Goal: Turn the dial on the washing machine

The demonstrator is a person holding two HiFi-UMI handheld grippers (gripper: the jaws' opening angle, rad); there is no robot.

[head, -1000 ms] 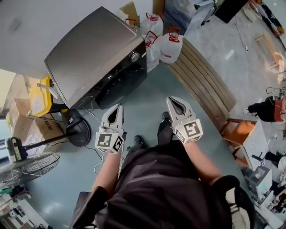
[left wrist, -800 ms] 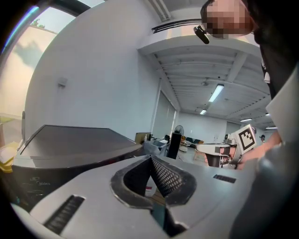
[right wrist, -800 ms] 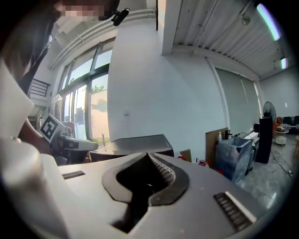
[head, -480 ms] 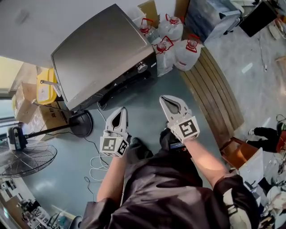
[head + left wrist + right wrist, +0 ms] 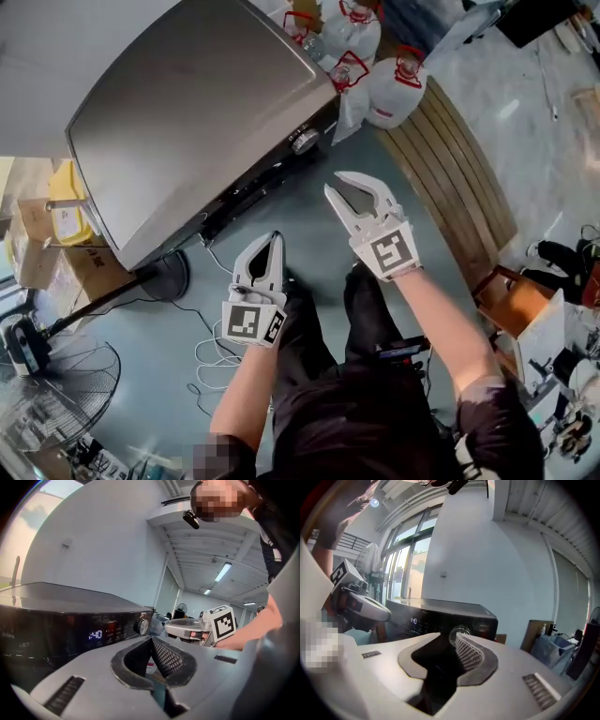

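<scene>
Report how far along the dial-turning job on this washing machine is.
Done: nothing on the dial yet; the washing machine has its display lit. In hand: the right gripper is aimed at the dial but short of it; its jaws have just been opening, with nothing between them. Left: reach the dial, grip it and turn it. The left gripper hangs back, shut and empty.

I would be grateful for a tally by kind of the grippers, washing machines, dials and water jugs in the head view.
Grippers: 2, the left gripper and the right gripper, whose empty jaws have just been opening
Washing machines: 1
Dials: 1
Water jugs: 4
Total: 8
</scene>
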